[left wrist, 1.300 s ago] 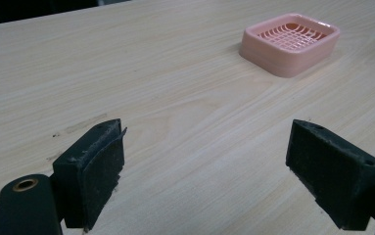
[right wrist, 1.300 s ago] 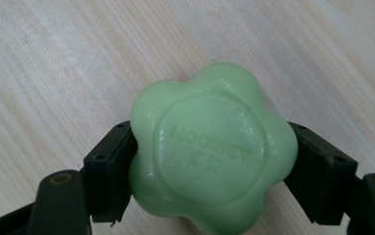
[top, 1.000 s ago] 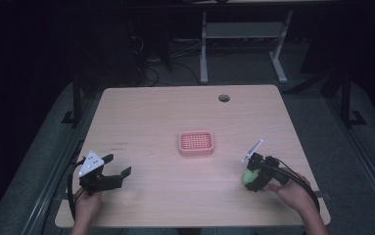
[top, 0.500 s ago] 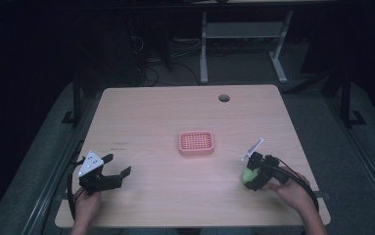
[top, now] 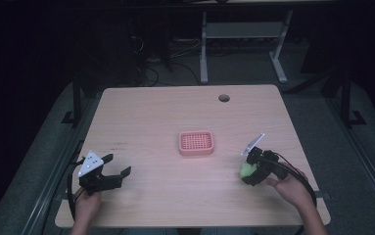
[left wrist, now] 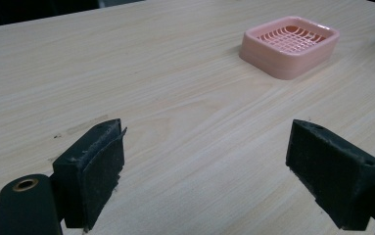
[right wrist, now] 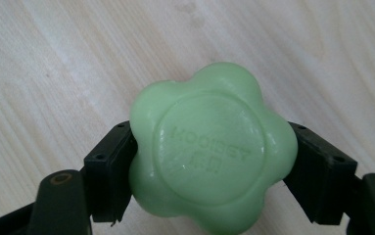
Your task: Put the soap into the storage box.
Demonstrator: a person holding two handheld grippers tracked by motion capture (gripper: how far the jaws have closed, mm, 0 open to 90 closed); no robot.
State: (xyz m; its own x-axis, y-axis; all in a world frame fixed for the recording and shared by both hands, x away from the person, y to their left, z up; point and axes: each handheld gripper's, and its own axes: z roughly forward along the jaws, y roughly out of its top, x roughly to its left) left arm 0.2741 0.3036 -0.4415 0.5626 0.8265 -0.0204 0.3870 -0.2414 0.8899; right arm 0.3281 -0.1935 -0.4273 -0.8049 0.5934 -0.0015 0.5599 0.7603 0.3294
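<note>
Soap (right wrist: 212,147), pale green and flower-shaped, sits clamped between the right gripper (top: 251,167)'s jaws at the lower right of the high view; raised letters on its face are too faint to read. Just off centre, a pink slatted soap dish (top: 196,143) lies empty on the wooden table (top: 165,112). At lower left, the left gripper (top: 110,166) has its jaws spread wide over bare wood.

Glossy green soap (right wrist: 212,149); matt wooden table (top: 151,112)
</note>
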